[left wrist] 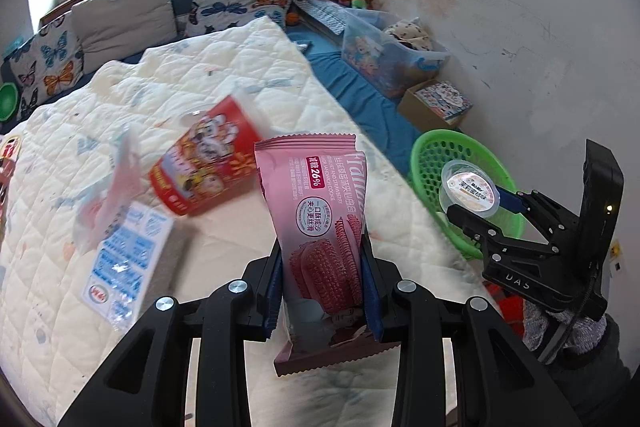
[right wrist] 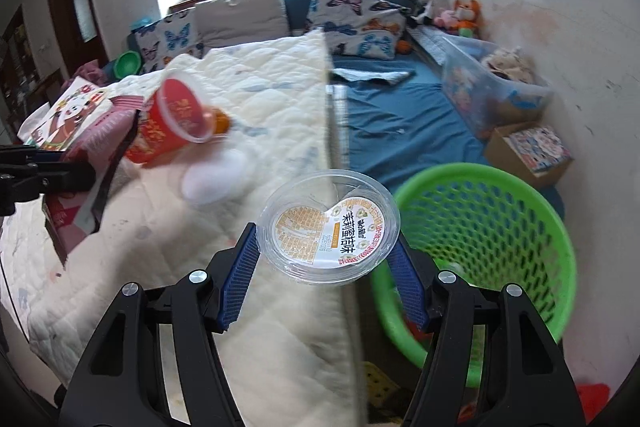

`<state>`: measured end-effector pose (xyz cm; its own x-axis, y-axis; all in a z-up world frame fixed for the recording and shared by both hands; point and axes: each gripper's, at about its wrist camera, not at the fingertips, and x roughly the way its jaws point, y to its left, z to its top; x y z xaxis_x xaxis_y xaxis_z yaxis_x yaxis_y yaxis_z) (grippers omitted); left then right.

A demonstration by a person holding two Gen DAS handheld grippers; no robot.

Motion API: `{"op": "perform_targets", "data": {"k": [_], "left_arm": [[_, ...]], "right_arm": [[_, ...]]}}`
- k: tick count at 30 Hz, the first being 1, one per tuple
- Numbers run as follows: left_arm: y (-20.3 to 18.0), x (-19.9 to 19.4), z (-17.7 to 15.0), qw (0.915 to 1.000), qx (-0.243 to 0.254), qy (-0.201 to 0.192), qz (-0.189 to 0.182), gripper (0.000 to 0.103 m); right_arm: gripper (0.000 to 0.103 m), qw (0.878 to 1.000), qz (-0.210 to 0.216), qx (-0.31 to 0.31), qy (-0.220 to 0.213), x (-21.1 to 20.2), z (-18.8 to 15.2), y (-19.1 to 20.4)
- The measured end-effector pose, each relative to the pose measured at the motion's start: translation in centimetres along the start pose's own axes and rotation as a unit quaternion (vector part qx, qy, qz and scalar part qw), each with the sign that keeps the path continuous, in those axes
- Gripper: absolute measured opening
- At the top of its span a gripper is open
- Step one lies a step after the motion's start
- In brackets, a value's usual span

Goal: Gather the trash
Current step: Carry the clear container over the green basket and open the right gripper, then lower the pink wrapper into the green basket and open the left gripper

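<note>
A quilted bed (left wrist: 240,75) fills the room. The left gripper (left wrist: 322,291) pinches a light, crinkly pink wrapper (left wrist: 320,211); the right gripper (right wrist: 326,263) clamps a thin plastic cup (right wrist: 328,227) by its rim, with the green basket (right wrist: 520,187) at three o'clock.

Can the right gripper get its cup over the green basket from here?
Probably yes. The right gripper holds the clear cup beside the green basket, whose open top looks unobstructed.

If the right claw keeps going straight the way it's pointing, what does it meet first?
Probably the green basket, whose rim sits just beyond the clear cup that the right claw grips; depth is uncertain, so it might catch the quilt's edge instead.
</note>
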<state>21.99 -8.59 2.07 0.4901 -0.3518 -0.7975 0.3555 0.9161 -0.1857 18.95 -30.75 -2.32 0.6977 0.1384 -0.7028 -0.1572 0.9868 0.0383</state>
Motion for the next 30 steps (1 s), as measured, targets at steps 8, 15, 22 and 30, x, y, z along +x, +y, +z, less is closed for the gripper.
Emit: {"op": "perform_targets", "data": {"k": [8, 15, 22, 30], "left_arm": [[-4.7, 1.7, 2.1, 0.9992, 0.035, 0.005, -0.020, 0.033], [-8.5, 3.2, 3.8, 0.9976, 0.066, 0.009, -0.021, 0.033], [-12.1, 5.0, 5.2, 0.9953, 0.090, 0.014, -0.032, 0.033], [-16.0, 8.0, 6.6, 0.9918, 0.115, 0.023, -0.052, 0.033]], "right_arm": [[0.064, 0.997, -0.060, 0.050, 0.011, -1.1, -1.8, -7.2], [0.065, 0.992, -0.082, 0.091, 0.029, -0.6, -3.5, -11.8], [0.070, 0.988, -0.091, 0.118, 0.030, -0.3, -4.8, -14.3], [0.073, 0.988, -0.091, 0.127, 0.020, -1.9, -5.7, -15.3]]}}
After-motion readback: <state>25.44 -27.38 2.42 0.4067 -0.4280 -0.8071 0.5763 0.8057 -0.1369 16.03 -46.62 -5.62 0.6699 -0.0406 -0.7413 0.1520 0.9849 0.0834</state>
